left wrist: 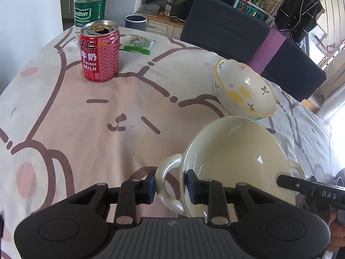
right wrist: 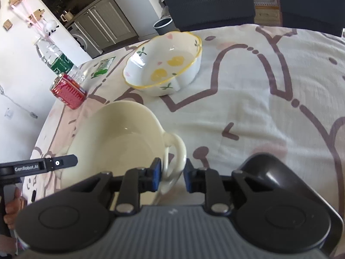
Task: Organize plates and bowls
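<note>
A cream bowl with two loop handles (left wrist: 235, 161) sits low over the pink cartoon tablecloth (left wrist: 86, 129). My left gripper (left wrist: 170, 185) is shut on its left handle. In the right wrist view the same cream bowl (right wrist: 116, 142) is near, and my right gripper (right wrist: 171, 176) is shut on its other handle. A white bowl with yellow rim and flower pattern (left wrist: 243, 88) stands on the cloth just beyond the cream bowl; it also shows in the right wrist view (right wrist: 166, 64).
A red milk can (left wrist: 100, 51) and a water bottle (left wrist: 90, 2) stand at the far left, with a green snack packet (left wrist: 138, 44) behind. A dark chair (left wrist: 241, 36) stands at the table's far edge. A dark object (right wrist: 271, 172) lies near my right gripper.
</note>
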